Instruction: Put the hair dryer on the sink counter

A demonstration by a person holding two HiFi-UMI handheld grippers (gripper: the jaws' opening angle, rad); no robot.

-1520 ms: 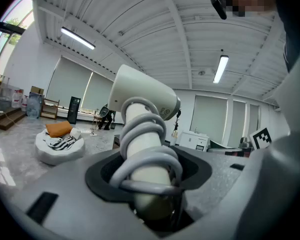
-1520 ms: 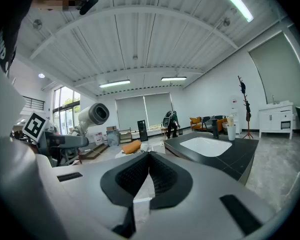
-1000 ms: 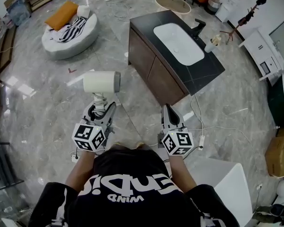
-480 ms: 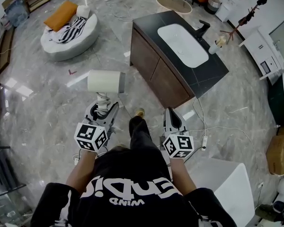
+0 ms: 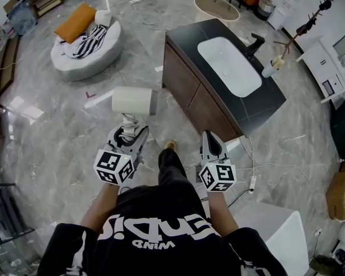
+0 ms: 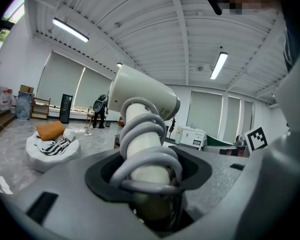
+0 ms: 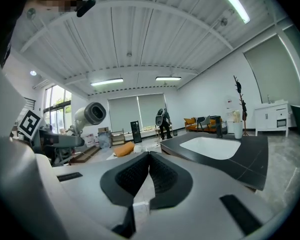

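Observation:
A white hair dryer point(image 5: 133, 100) stands upright in my left gripper point(image 5: 126, 134), its barrel pointing right. The jaws are shut on its handle, which has the grey cord point(image 6: 149, 149) coiled round it. In the left gripper view the hair dryer point(image 6: 140, 94) fills the middle. My right gripper point(image 5: 210, 145) is shut and holds nothing; its pads point(image 7: 149, 171) meet. The dark sink counter point(image 5: 259, 105) with a white basin point(image 5: 229, 65) and black tap point(image 5: 256, 43) stands ahead to the right; the sink counter point(image 7: 250, 156) shows at right in the right gripper view.
A round white floor cushion point(image 5: 83, 48) with an orange pillow point(image 5: 76, 22) lies far left. A white cable with a power strip point(image 5: 252, 181) trails on the marble floor by the cabinet. A coat stand point(image 5: 302, 25), white cabinet point(image 5: 328, 68) and round table point(image 5: 217, 7) stand behind the counter.
The person has stepped forward, one foot now showing between the grippers. The counter has come nearer; the hair dryer stays held in the left gripper.

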